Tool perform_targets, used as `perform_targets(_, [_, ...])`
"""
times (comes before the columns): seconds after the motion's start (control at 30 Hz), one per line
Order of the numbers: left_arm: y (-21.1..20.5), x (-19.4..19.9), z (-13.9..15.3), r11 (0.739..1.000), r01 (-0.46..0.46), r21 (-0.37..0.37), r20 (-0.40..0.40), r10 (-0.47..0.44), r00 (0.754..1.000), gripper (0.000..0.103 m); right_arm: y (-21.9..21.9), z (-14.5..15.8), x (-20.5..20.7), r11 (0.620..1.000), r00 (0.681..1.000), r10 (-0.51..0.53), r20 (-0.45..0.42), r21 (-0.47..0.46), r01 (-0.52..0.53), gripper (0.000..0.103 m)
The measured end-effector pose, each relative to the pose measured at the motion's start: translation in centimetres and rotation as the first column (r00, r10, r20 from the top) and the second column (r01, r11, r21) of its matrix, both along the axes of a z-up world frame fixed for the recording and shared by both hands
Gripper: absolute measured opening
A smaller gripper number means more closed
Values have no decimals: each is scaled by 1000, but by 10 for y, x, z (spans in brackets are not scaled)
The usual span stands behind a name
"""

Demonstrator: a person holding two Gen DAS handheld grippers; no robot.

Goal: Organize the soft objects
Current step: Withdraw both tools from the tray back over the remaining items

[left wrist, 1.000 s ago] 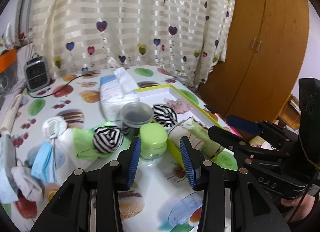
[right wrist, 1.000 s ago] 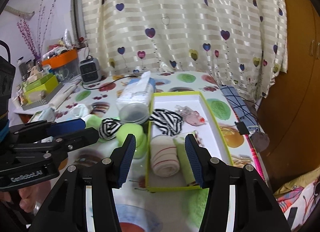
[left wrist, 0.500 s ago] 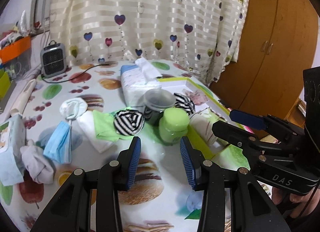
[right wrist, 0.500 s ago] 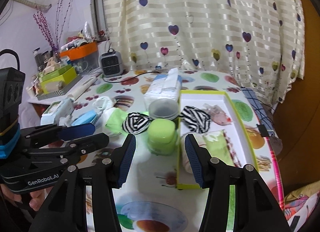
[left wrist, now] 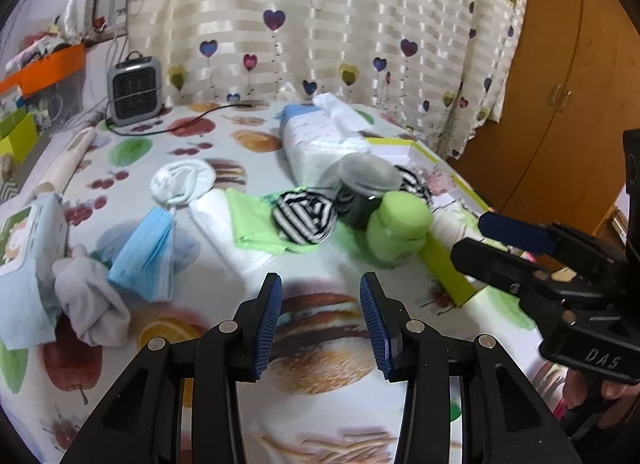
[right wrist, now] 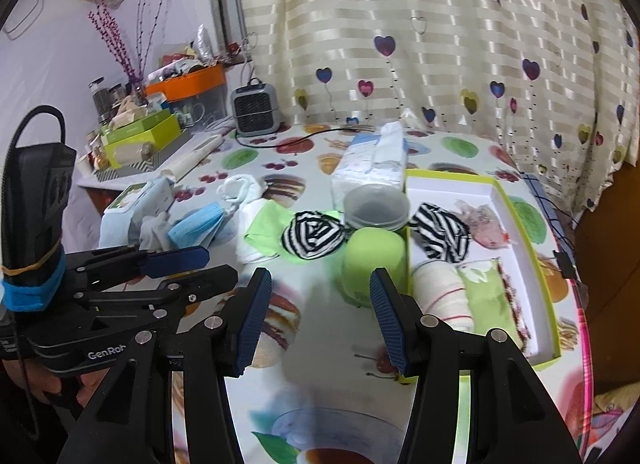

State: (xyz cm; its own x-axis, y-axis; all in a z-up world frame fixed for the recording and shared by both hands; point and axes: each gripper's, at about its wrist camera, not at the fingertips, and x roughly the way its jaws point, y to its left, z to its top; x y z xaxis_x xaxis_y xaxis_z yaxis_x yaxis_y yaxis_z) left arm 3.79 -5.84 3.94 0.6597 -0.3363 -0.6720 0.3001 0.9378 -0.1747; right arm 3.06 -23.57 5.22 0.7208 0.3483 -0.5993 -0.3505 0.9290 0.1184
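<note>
Right gripper (right wrist: 318, 316) hovering over the table (right wrist: 340, 396), jaws apart, gripping nothing. Left gripper (right wrist: 200, 264) reaching in from the left, also parted and empty. Green-rimmed tray (right wrist: 516, 219) holding a striped sock (right wrist: 440, 229), pink cloth (right wrist: 484, 219), rolled towel (right wrist: 440, 292). Second striped ball (right wrist: 314, 234) lying on green cloth (right wrist: 266, 225), outside the tray.

A small grey heater (right wrist: 256, 109) stands before the heart-print curtain (right wrist: 440, 35). A wooden wardrobe (left wrist: 560, 83) stands right of it.
</note>
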Motion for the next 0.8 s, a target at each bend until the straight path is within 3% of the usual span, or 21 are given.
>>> perform_targets(0.8, [95, 9, -14, 976, -217, 3, 0, 217, 976, 45, 56, -18, 32, 988, 986, 154, -61, 4, -154, 52])
